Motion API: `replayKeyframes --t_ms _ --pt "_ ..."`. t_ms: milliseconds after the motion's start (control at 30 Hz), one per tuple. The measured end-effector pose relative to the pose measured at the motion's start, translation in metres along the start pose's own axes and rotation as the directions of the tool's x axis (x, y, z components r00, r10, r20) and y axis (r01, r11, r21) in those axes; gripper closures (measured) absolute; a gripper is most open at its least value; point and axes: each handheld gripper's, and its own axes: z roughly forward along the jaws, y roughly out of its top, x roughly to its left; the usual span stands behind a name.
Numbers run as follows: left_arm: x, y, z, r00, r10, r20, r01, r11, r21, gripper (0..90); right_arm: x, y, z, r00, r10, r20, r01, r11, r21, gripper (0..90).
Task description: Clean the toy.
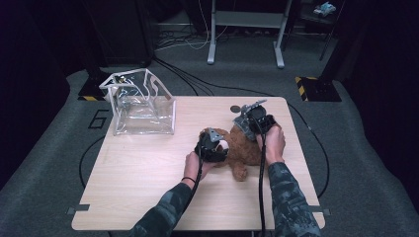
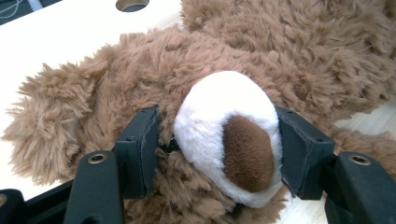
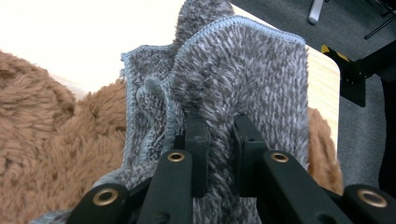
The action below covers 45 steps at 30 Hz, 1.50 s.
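- While the bear (image 1: pixel 242 148) lies on its back near the right side of the table (image 1: pixel 138 173), the left gripper (image 2: pixel 217 149) clamps its white muzzle (image 2: pixel 219 121), one black pad on each side.
- Right gripper (image 3: pixel 219 154) is pinched on a fold of grey cloth (image 3: pixel 243 70), jaws nearly together, fabric between them.
- That cloth stands up from the bear's body, brown fur on both sides of it.
- At the table's far left corner stands a clear bag (image 1: pixel 143 106), well apart from the bear.
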Motion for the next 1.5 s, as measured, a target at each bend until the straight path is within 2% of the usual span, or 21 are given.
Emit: replayKeyframes --t_ms 67,200,333,367,433,500,567,633,700,733,767,867,933,1000,1067,1133,1200,1300,1367,1467,1500 --pt "0.0 0.0 0.0 1.0 -0.003 -0.003 0.003 1.0 0.0 37.0 -0.001 -0.001 -0.007 0.9999 0.013 -0.003 -0.013 0.999 -0.032 79.6" --pt "0.0 0.0 0.0 1.0 -0.005 -0.001 0.005 1.0 -0.002 36.9 0.005 0.003 -0.029 0.9949 0.044 -0.091 -0.056 0.99 -0.133 79.8" --pt "-0.001 0.0 0.0 0.9999 -0.013 -0.008 0.013 0.9999 -0.01 36.6 0.024 0.008 -0.047 0.9826 -0.011 -0.185 -0.024 0.982 -0.187 79.8" --pt "-0.001 0.0 0.0 0.9999 -0.014 -0.009 0.013 0.9999 -0.01 36.6 0.031 0.008 -0.049 0.9743 -0.028 -0.224 -0.015 0.982 -0.189 79.8" --pt "-0.002 0.0 0.0 0.9998 -0.011 -0.014 0.011 0.9999 -0.009 36.5 0.044 0.005 -0.045 0.9637 -0.072 -0.257 0.028 0.985 -0.171 79.8" --pt "-0.002 -0.001 0.0 0.9998 -0.014 -0.015 0.014 0.9998 -0.013 36.5 0.055 0.0 -0.033 0.9594 -0.094 -0.266 0.058 0.988 -0.141 79.9" --pt "-0.002 -0.001 0.0 0.9998 -0.009 -0.015 0.009 0.9999 -0.008 36.5 0.06 -0.006 -0.019 0.9558 -0.087 -0.281 0.059 0.993 -0.105 79.9" --pt "-0.002 -0.001 -0.001 0.9999 -0.005 -0.009 0.005 1.0 0.0 36.5 0.063 -0.013 -0.004 0.9588 -0.069 -0.276 0.053 0.997 -0.062 80.1" --pt "-0.002 -0.001 -0.001 0.9999 0.0 -0.013 0.0 1.0 -0.003 36.5 0.061 -0.014 0.0 0.9576 -0.061 -0.281 0.048 0.997 -0.052 80.2" --pt "-0.002 -0.001 -0.001 0.9999 -0.005 -0.013 0.005 1.0 -0.006 36.5 0.059 -0.015 0.003 0.9584 -0.032 -0.284 0.019 0.999 -0.047 80.3" --pt "-0.002 -0.001 -0.001 0.9999 -0.006 -0.015 0.006 1.0 -0.008 36.5 0.055 -0.013 0.004 0.9611 -0.027 -0.275 0.017 0.999 -0.037 80.3" --pt "-0.002 0.0 -0.001 0.9999 -0.009 -0.014 0.008 1.0 -0.005 36.5 0.047 -0.007 0.003 0.9748 -0.057 -0.216 0.047 0.998 -0.052 80.4" --pt "-0.002 0.0 -0.001 0.9998 -0.01 -0.017 0.01 0.9999 -0.005 36.5 0.037 -0.005 0.005 0.9835 -0.026 -0.179 0.017 0.998 -0.053 80.5" --pt "-0.002 0.0 -0.001 0.9998 -0.008 -0.016 0.008 1.0 -0.003 36.5 0.028 -0.003 0.006 0.9865 0.016 -0.163 -0.023 0.999 -0.043 80.5" --pt "-0.002 0.0 0.0 0.9998 -0.01 -0.017 0.01 0.9999 -0.008 36.5 0.022 -0.003 0.006 0.9944 0.026 -0.102 -0.031 0.999 -0.044 80.6" --pt "-0.002 0.0 -0.001 0.9998 -0.014 -0.014 0.014 0.9999 -0.006 36.5 0.018 -0.003 0.001 0.9974 0.028 -0.066 -0.031 0.998 -0.056 80.6" --pt "-0.002 0.0 -0.001 0.9998 -0.013 -0.015 0.013 0.9999 -0.007 36.5 0.012 -0.004 -0.01 0.997 0.061 -0.049 -0.065 0.994 -0.084 80.6" --pt "-0.001 0.0 -0.001 0.9999 -0.013 -0.011 0.013 0.9999 -0.005 36.5 -0.004 -0.008 -0.033 0.9928 0.107 -0.054 -0.114 0.984 -0.135 80.6" --pt "-0.001 0.0 -0.001 0.9998 -0.012 -0.015 0.012 0.9999 -0.003 36.4 -0.013 -0.014 -0.046 0.9931 0.107 -0.046 -0.113 0.981 -0.157 80.6" --pt "-0.001 0.0 -0.001 0.9998 -0.013 -0.017 0.013 0.9999 -0.003 36.4 -0.021 -0.025 -0.056 0.9917 0.123 -0.035 -0.127 0.981 -0.145 80.6" --pt "-0.001 0.0 -0.001 0.9998 -0.013 -0.017 0.013 0.9999 -0.003 36.4 -0.023 -0.027 -0.055 0.9899 0.138 -0.035 -0.141 0.983 -0.119 80.6"
